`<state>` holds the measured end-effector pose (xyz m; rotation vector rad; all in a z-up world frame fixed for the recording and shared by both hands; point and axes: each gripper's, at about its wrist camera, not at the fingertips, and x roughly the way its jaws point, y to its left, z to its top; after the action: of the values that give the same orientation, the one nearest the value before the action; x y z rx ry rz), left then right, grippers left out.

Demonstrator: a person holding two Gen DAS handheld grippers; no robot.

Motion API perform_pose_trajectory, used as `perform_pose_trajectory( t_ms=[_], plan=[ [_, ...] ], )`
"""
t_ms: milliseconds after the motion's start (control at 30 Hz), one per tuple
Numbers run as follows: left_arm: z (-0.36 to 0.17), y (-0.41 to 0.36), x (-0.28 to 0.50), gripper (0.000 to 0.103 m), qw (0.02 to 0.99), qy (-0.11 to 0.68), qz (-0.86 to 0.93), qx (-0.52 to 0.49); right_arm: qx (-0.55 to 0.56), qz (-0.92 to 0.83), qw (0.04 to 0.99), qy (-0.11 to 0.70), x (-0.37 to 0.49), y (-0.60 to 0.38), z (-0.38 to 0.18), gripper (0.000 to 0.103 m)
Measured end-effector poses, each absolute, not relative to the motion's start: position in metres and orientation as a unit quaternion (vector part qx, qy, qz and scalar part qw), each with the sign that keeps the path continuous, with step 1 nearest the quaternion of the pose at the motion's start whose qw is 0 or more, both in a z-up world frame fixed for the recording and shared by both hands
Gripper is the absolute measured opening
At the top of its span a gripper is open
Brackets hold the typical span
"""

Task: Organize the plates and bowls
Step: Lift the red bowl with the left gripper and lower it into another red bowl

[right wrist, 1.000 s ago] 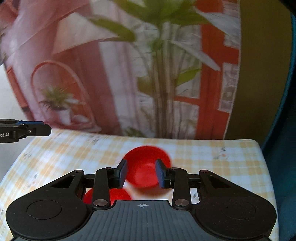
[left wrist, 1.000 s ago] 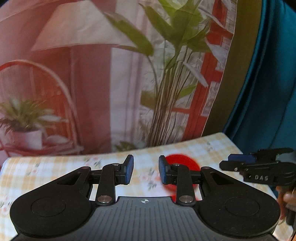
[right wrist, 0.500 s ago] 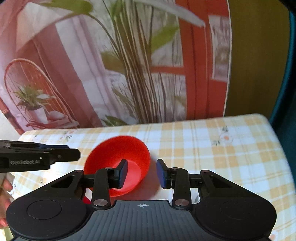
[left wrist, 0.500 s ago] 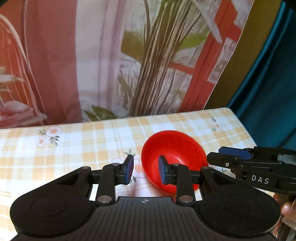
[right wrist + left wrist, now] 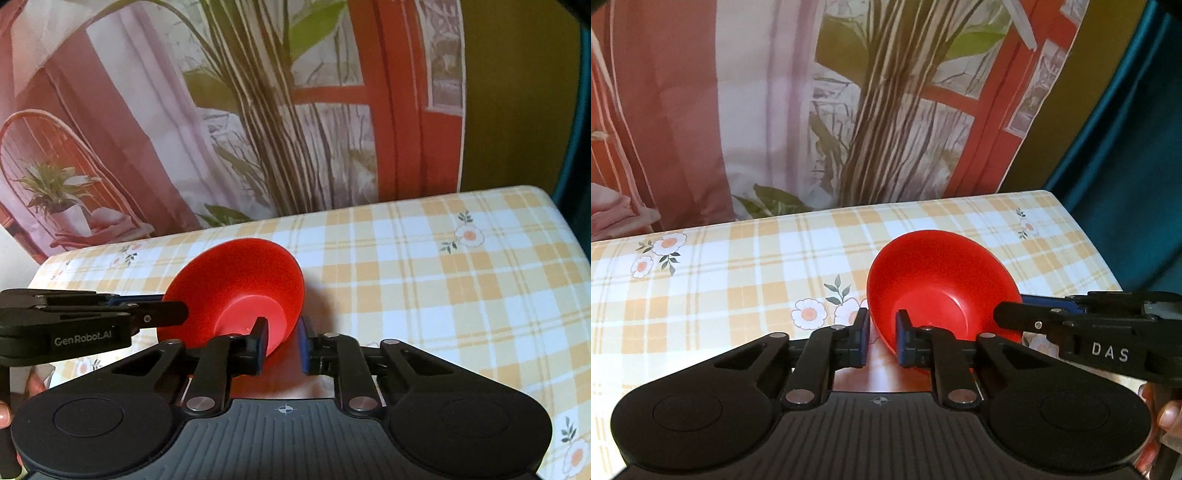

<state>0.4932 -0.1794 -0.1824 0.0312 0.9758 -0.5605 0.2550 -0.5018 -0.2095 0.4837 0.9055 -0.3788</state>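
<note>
Red plastic bowl (image 5: 942, 284) tilted off the checked-cloth surface (image 5: 738, 266), rim straddled by both tools. Left tool (image 5: 881, 341) and right tool (image 5: 280, 345) each part-open around opposite rim edges; firm contact unclear. Two-sided hold likely steadies the lift.

bright, even daylight | soft shadows | fisheye-bent edges | sharp focus
</note>
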Motion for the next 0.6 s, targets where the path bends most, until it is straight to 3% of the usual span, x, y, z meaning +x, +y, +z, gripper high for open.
perform_pose_trajectory(
  t_ms=[600],
  plan=[
    [-0.115, -0.158, 0.446, 0.014, 0.867, 0.419, -0.269, 0.017, 0.219, -0.177, 0.874, 0.395, 0.238, -0.47, -0.146, 0.012]
  ],
)
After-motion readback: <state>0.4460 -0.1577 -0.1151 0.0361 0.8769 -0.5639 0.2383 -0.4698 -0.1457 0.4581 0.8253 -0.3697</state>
